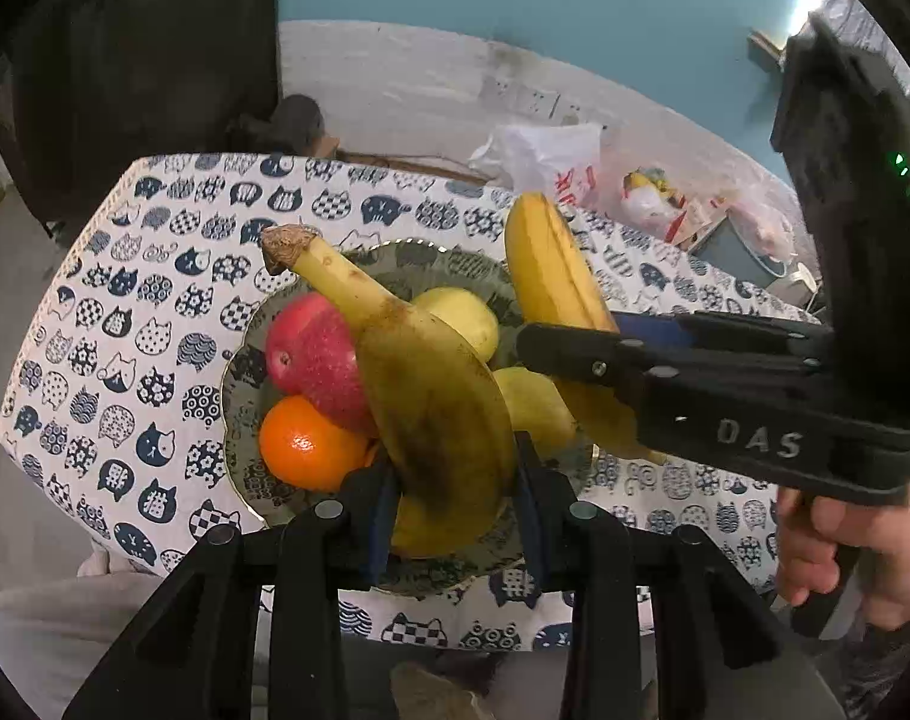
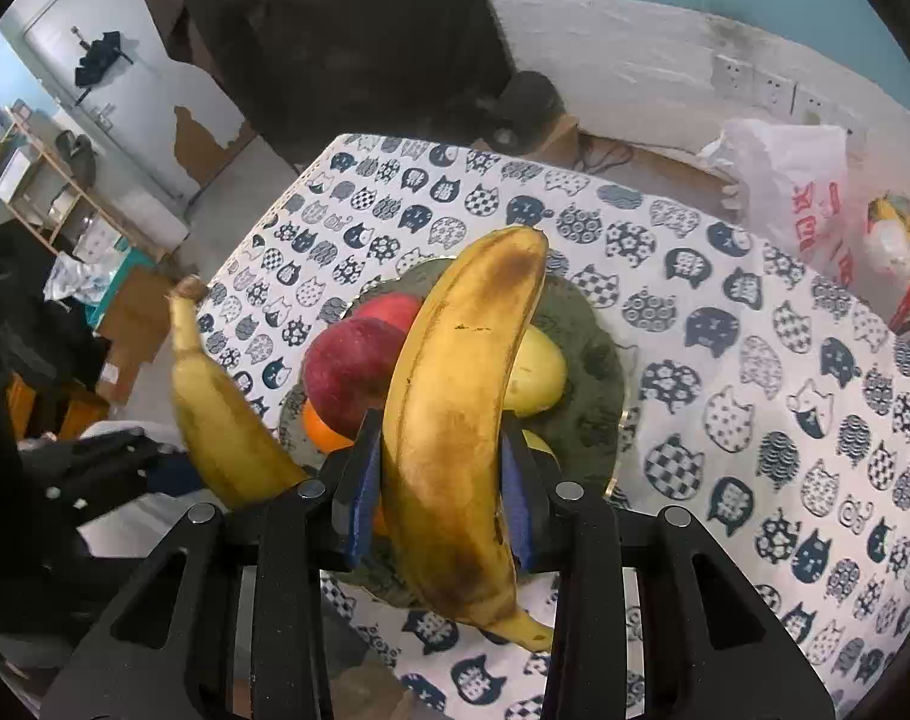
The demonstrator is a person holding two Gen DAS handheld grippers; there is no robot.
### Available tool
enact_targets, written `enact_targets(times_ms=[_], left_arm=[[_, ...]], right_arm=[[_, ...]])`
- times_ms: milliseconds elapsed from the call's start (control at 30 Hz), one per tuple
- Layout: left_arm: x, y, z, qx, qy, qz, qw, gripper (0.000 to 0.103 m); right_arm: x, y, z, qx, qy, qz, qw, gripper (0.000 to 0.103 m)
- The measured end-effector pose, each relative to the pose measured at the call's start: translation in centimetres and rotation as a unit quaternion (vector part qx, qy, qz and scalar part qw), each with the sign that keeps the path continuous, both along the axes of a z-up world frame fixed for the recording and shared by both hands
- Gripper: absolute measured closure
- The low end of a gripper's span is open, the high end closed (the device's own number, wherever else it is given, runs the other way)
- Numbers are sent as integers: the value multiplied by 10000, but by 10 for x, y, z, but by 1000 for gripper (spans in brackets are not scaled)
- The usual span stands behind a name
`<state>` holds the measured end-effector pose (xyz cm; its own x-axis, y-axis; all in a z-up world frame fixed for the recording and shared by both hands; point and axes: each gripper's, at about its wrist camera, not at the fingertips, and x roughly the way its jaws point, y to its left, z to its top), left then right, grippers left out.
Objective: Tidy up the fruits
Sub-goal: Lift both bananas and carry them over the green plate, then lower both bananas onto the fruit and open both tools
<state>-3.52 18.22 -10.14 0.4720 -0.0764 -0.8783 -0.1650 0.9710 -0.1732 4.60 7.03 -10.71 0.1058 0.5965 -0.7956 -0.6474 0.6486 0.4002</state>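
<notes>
Two bananas are up, one per hand. Left wrist view: left gripper [image 1: 455, 480] clamps a bruised banana [image 1: 419, 378] above the plate [image 1: 239, 396]. Right wrist view: right gripper [image 2: 443, 480] pinches another banana [image 2: 455, 408]; plate at twelve o'clock, so lowering both likely comes next

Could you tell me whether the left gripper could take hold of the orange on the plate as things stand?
Probably not yet. The left gripper has its jaws shut on a banana, so it has no room for the orange. The orange itself lies exposed at the plate's near edge, beside the red apple.
</notes>
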Motion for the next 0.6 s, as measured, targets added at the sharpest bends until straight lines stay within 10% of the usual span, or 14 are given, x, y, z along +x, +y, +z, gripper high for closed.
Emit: enact_targets(times_ms=[600], left_arm=[[16, 17, -31, -228, 196, 235, 9993, 61]], right_arm=[[17, 22, -44, -9, 802, 35, 9968, 64]])
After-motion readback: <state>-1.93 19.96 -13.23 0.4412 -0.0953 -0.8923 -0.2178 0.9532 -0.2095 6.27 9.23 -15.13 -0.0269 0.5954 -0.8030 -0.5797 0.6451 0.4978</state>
